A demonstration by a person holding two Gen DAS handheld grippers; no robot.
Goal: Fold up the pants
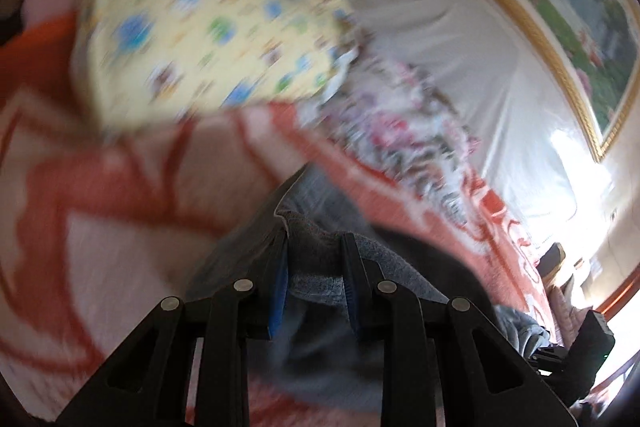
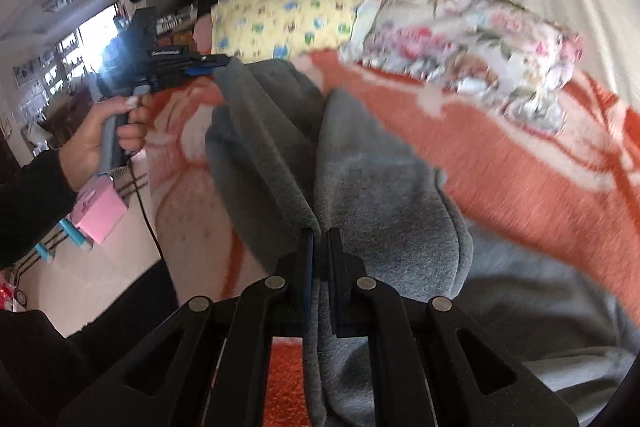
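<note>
Ahead, upper centre: yellow pillow (image 2: pixel 288 21) and floral bundle (image 2: pixel 472 39) block my way.
Right of frame: bare orange blanket (image 2: pixel 520 163) leaves me room.
Far left: my other hand (image 2: pixel 108 131) crowds that side.

pants (image 2: pixel 372 187) | grey fleece | bunched, part lifted | on orange blanket (image 2: pixel 520 155)

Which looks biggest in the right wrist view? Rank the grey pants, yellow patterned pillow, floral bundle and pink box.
1. grey pants, though nearest the camera
2-3. yellow patterned pillow and floral bundle, too alike to rank
4. pink box
</note>
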